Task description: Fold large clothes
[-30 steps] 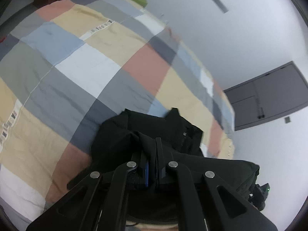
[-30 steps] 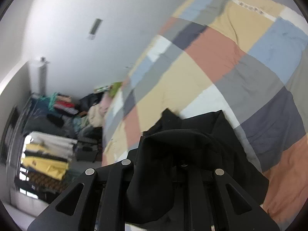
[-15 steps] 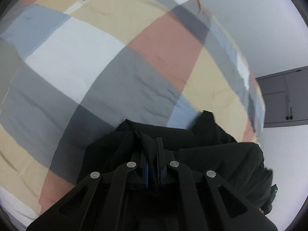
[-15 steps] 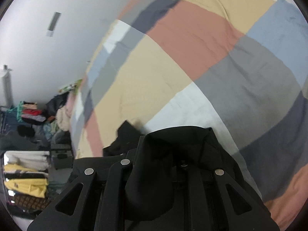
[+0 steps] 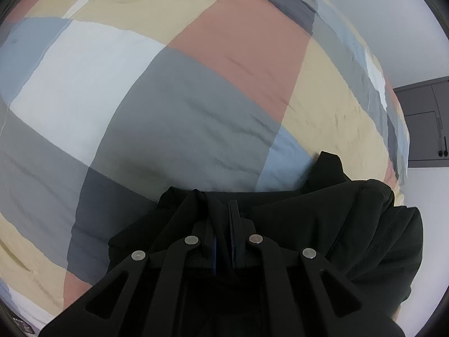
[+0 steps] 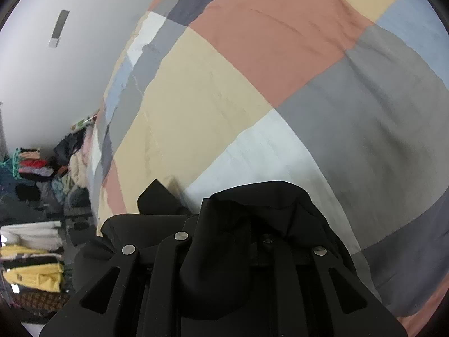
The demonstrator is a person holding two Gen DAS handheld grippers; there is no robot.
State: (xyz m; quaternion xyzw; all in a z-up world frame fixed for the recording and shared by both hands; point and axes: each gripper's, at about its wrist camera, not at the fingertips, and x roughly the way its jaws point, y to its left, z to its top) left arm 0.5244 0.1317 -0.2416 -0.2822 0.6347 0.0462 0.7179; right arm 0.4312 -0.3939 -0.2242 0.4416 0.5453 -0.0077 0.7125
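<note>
A large black garment [image 5: 336, 224] hangs bunched between my two grippers, just above a patchwork quilt [image 5: 196, 112] on a bed. In the left wrist view my left gripper [image 5: 223, 206] is shut on a fold of the cloth, which spreads off to the right, with a flap [image 5: 328, 168] standing up. In the right wrist view the black garment [image 6: 252, 210] drapes over my right gripper [image 6: 233, 224] and hides its fingertips, which are shut on it. The quilt [image 6: 280, 98] lies close below.
A grey cabinet [image 5: 421, 123] stands past the bed's far edge on the right. Left of the bed, in the right wrist view, there are heaps of clothes [image 6: 33, 168] and a stack of folded items [image 6: 36, 275] on the floor.
Both grippers have come down toward the quilt with the black garment still in them. The quilt now fills far more of each view, and both grippers tilt more steeply downward.
</note>
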